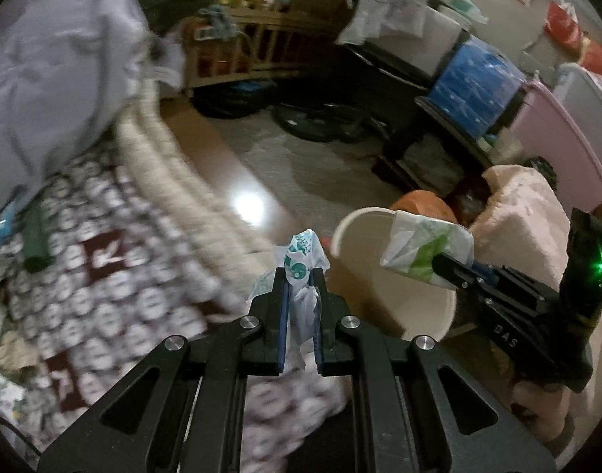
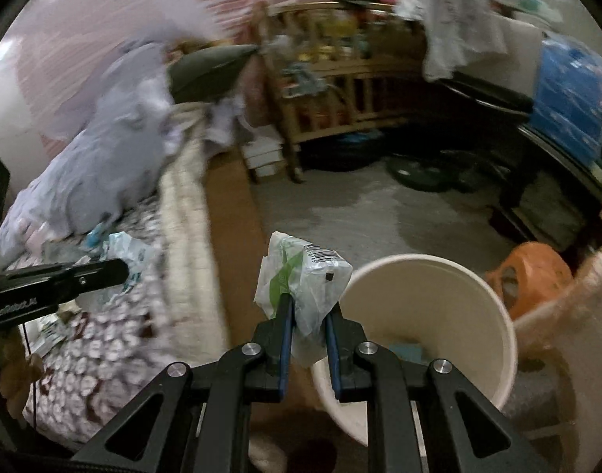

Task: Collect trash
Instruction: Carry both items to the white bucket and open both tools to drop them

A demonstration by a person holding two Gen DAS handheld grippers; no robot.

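My left gripper [image 1: 300,276] is shut on a crumpled teal-and-white plastic wrapper [image 1: 303,254], held above the bed's edge, left of a cream bin [image 1: 419,307]. My right gripper [image 2: 308,307] is shut on a green-and-white plastic wrapper with a barcode [image 2: 305,276], held at the left rim of the cream bin [image 2: 450,315]. In the left wrist view the right gripper [image 1: 439,262] holds its green wrapper [image 1: 427,248] over the bin's mouth. In the right wrist view the left gripper [image 2: 119,270] holds its teal wrapper [image 2: 129,252] over the bed.
A bed with a patterned blanket [image 1: 104,283] and a grey quilt [image 1: 52,79] lies left. An orange object [image 2: 533,276] and a beige fluffy thing [image 1: 517,224] stand right of the bin. A wooden crib [image 2: 340,90], blue package [image 1: 474,82] and pink tub [image 1: 557,138] line the far side.
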